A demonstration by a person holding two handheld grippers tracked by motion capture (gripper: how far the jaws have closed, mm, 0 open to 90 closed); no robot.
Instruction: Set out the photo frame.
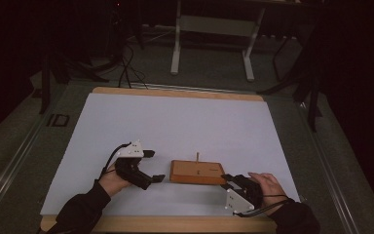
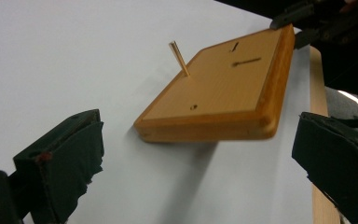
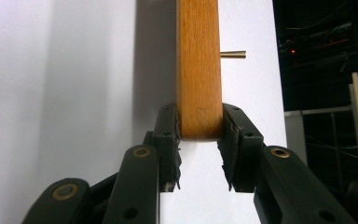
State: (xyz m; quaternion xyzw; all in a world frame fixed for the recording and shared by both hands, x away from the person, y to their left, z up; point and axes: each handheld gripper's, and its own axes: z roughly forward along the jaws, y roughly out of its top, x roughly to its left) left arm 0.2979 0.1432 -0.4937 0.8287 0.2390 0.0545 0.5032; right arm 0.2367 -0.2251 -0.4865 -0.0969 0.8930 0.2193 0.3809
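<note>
Legible marking: the characters "ID", dark, on the grey floor strip point(image 1: 58, 120) left of the counter point(image 1: 175, 92), seen in the high view. No other readable text, label or number appears.

Orange-brown wooden block point(image 1: 197, 171), white table point(image 1: 175, 126)

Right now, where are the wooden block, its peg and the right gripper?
wooden block point(image 2: 223, 88), left gripper view, on its top face.
peg point(image 2: 179, 58), left gripper view, mid-shaft.
right gripper point(image 3: 199, 140), right gripper view, between fingers clamping the block's end.
</note>
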